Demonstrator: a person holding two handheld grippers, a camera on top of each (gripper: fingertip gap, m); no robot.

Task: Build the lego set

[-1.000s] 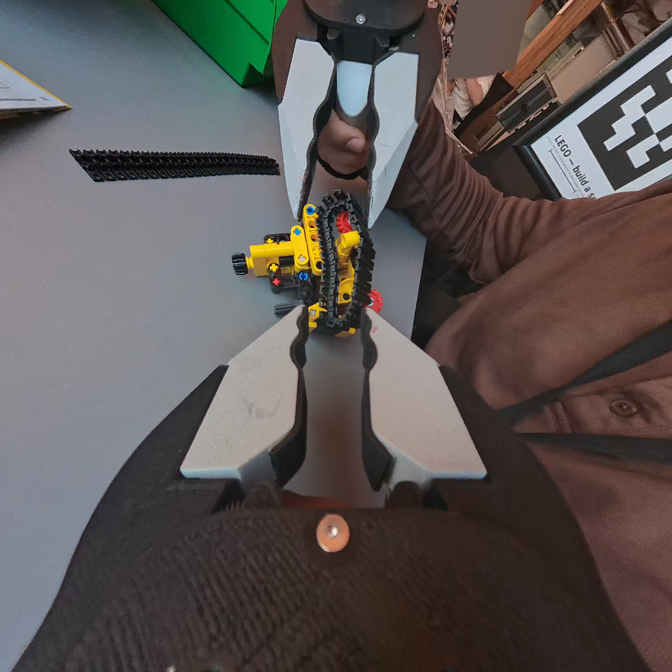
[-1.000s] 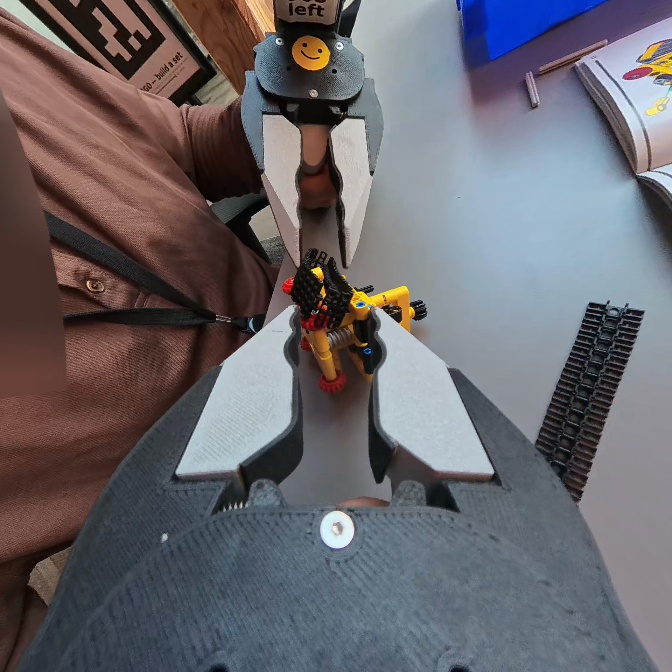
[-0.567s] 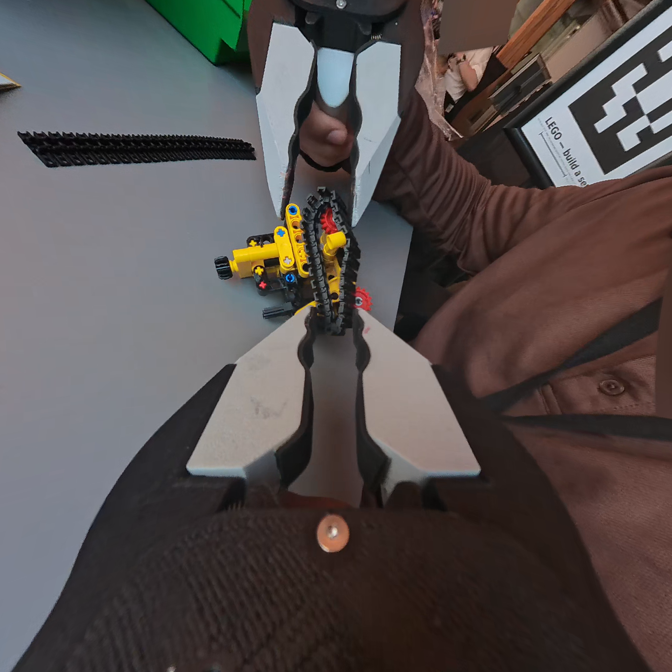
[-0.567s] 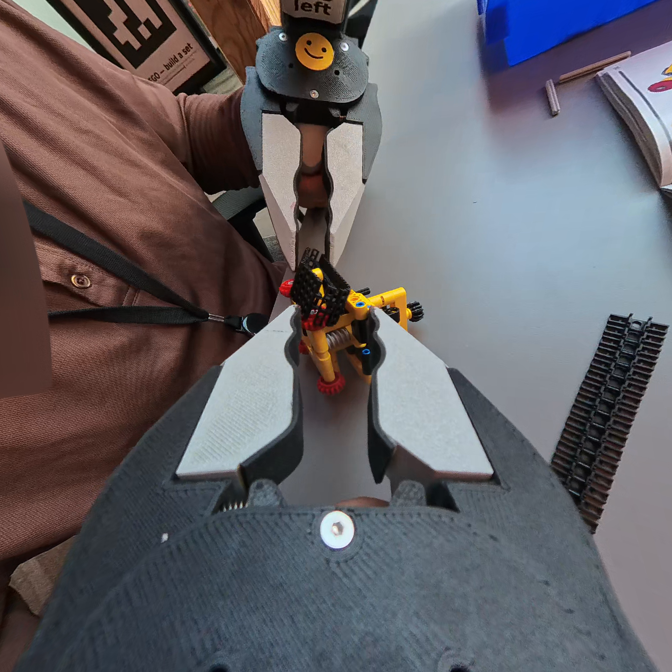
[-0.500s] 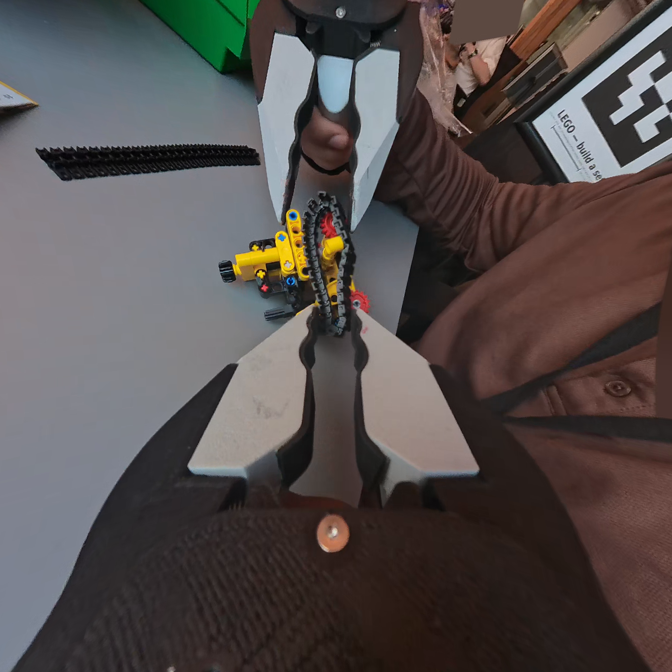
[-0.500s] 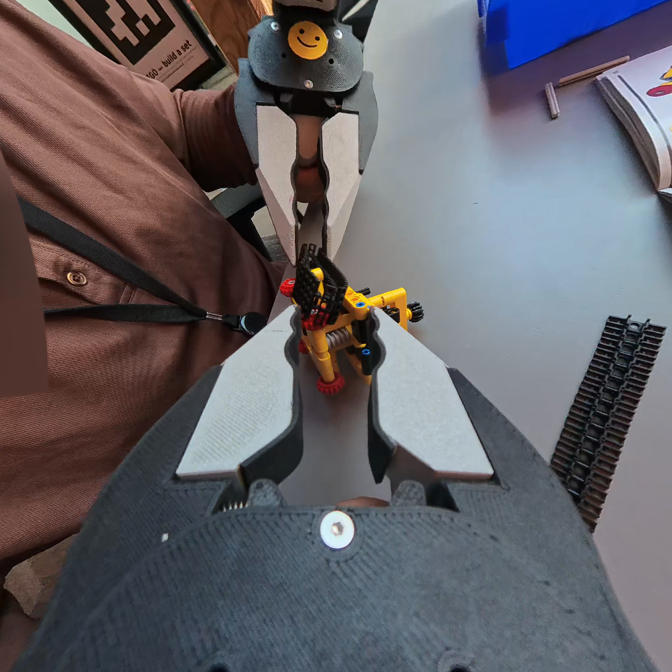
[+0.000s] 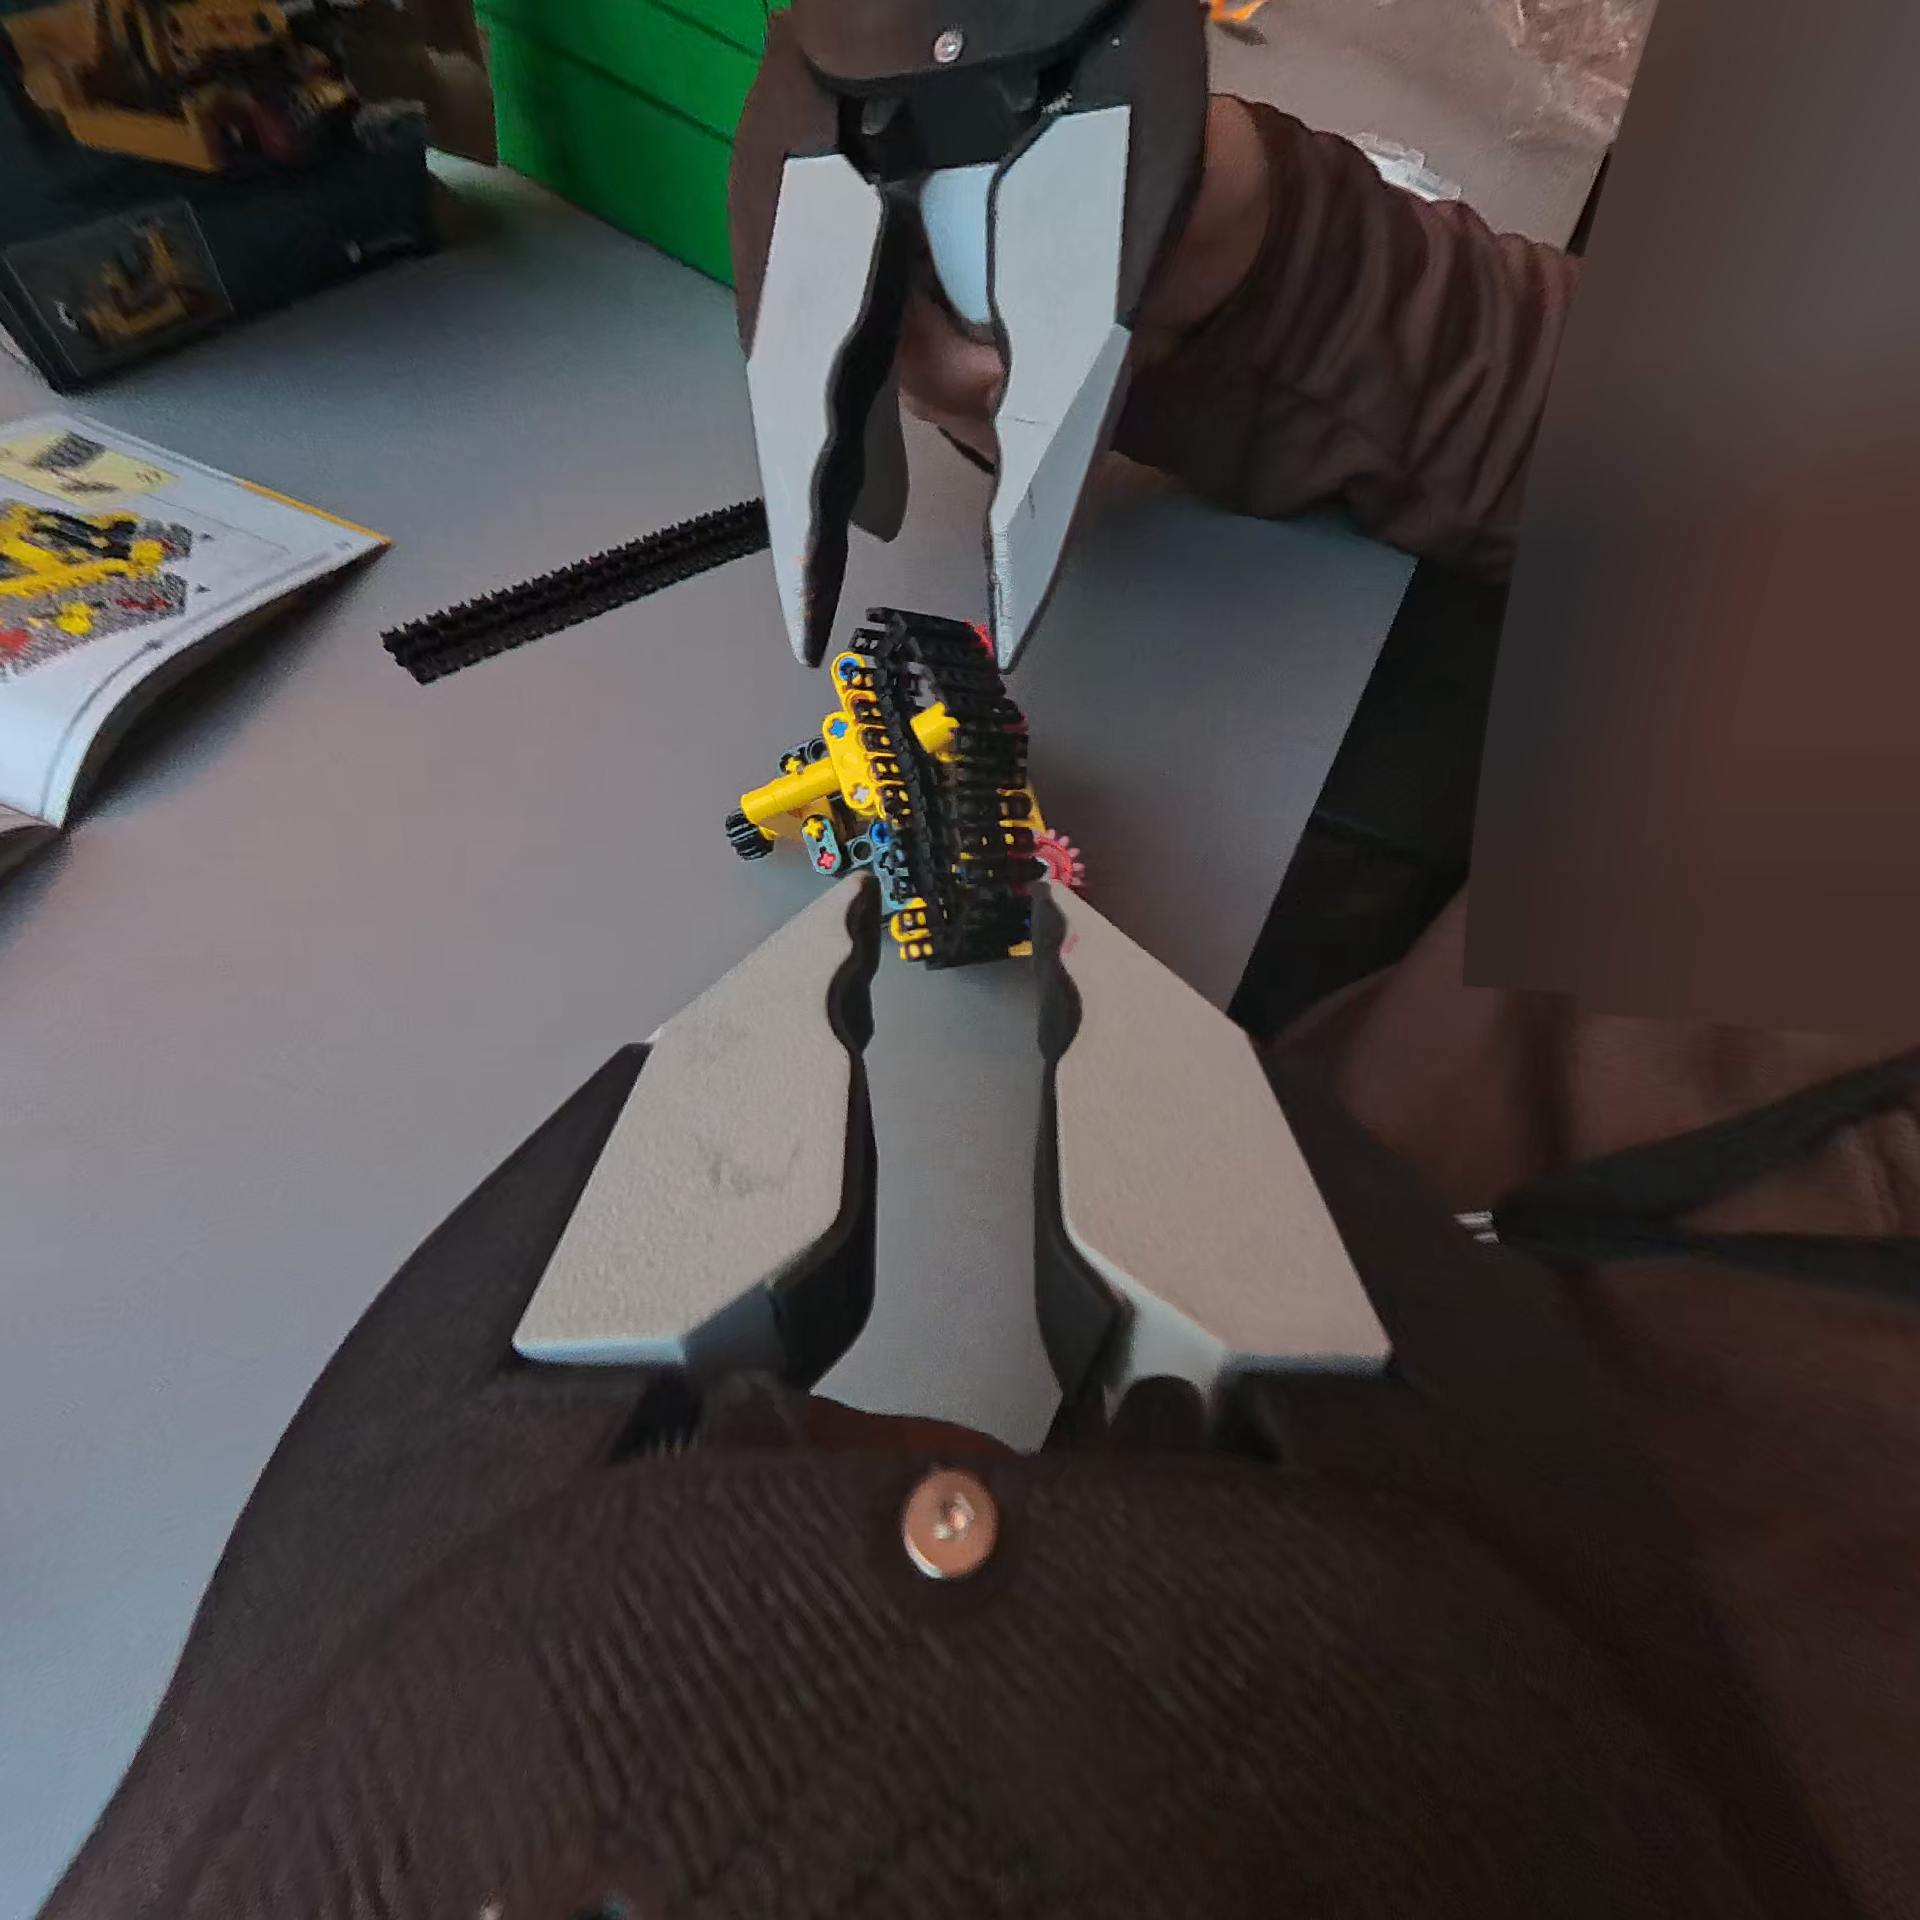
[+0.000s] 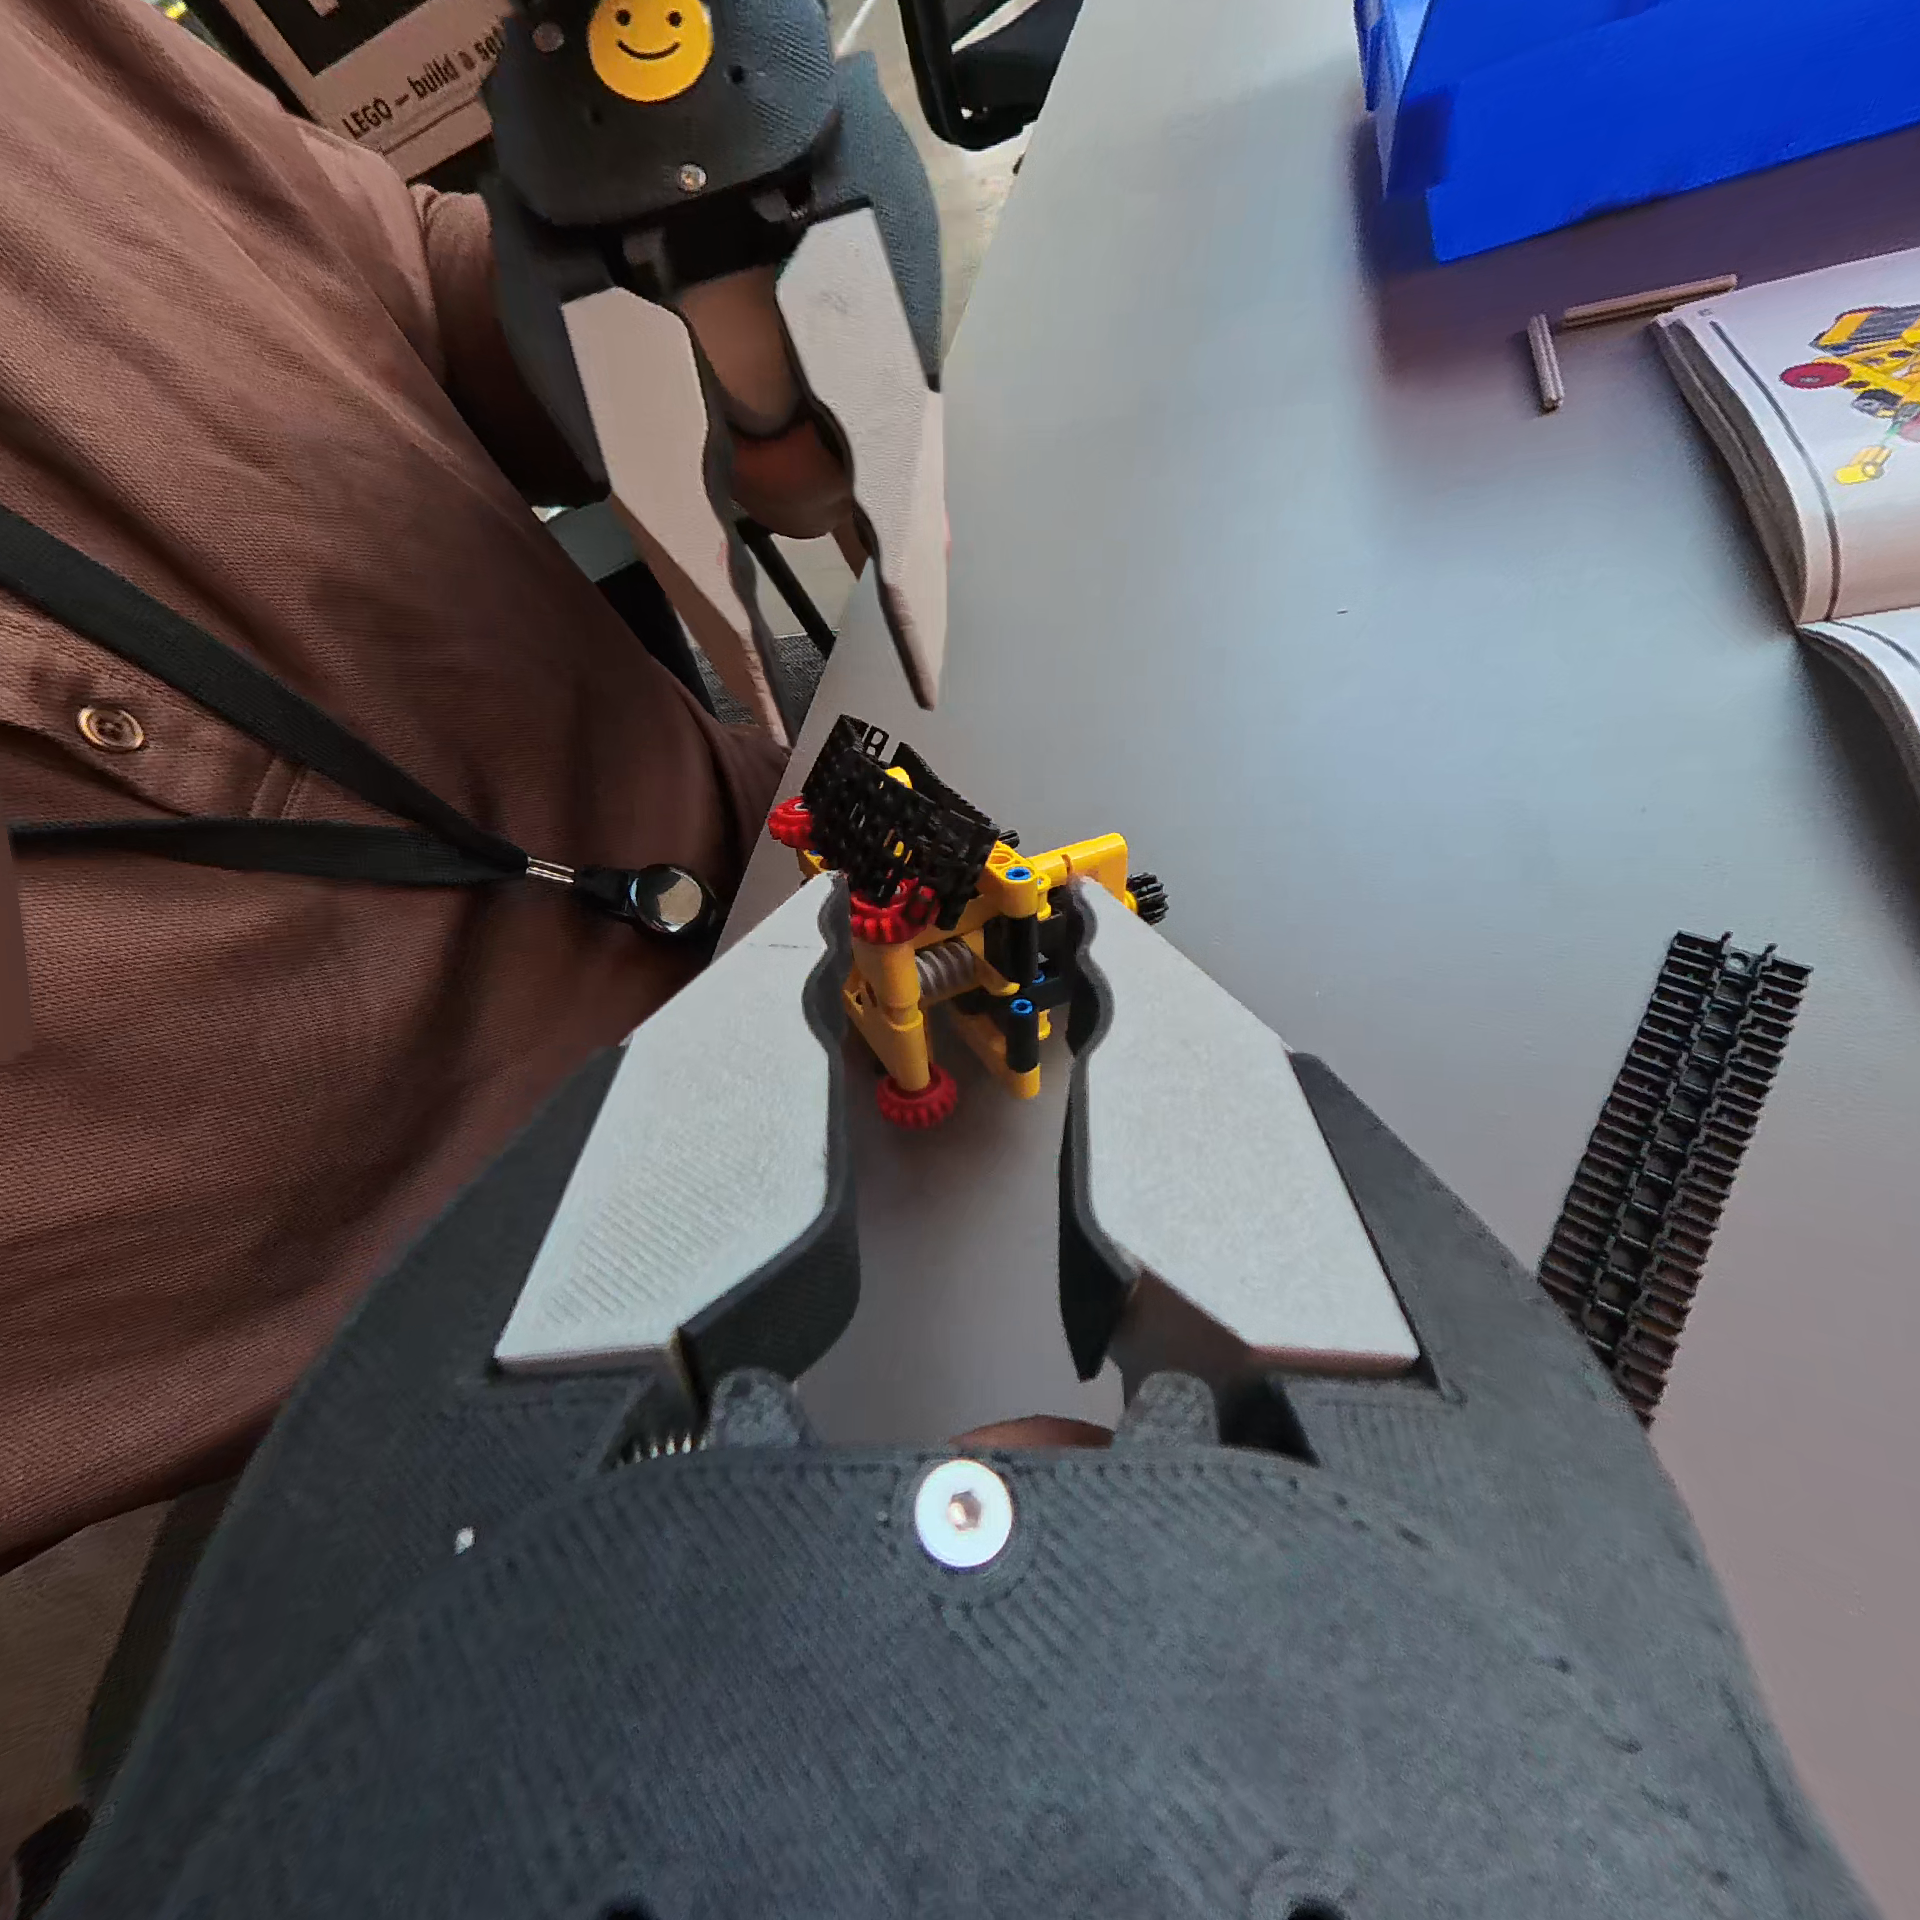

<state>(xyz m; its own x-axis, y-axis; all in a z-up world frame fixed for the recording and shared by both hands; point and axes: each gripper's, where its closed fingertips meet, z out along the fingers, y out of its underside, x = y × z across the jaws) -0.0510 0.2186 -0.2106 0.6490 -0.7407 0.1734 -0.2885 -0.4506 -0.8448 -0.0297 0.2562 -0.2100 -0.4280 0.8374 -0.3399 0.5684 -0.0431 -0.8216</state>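
A small yellow lego model [image 7: 831, 795] with red gears has a black track loop [image 7: 956, 769] wrapped over it. It sits near the table's front edge. My right gripper [image 8: 956, 899] is shut on the model [image 8: 935, 987], with its frame between the fingertips. It reaches in from the far side in the left wrist view [image 7: 904, 649]. My left gripper [image 7: 951, 914] is open, its tips on either side of the track's near end. In the right wrist view it [image 8: 847, 707] hangs just beyond the model without touching it.
A loose black track strip [image 7: 571, 597] lies flat on the grey table [image 7: 364, 935]; it also shows in the right wrist view [image 8: 1673, 1174]. An open instruction booklet [image 8: 1829, 436], two brown rods [image 8: 1545, 364], a blue bin [image 8: 1642, 114] and a green bin [image 7: 623, 125] lie farther off. A person in a brown shirt [image 8: 260, 520] sits at the edge. There is about 5 cm between the tips of the two grippers.
My left gripper was closed on the track loop's end half a second ago. It has opened, let go and drawn back a little. My right gripper kept its hold on the model.
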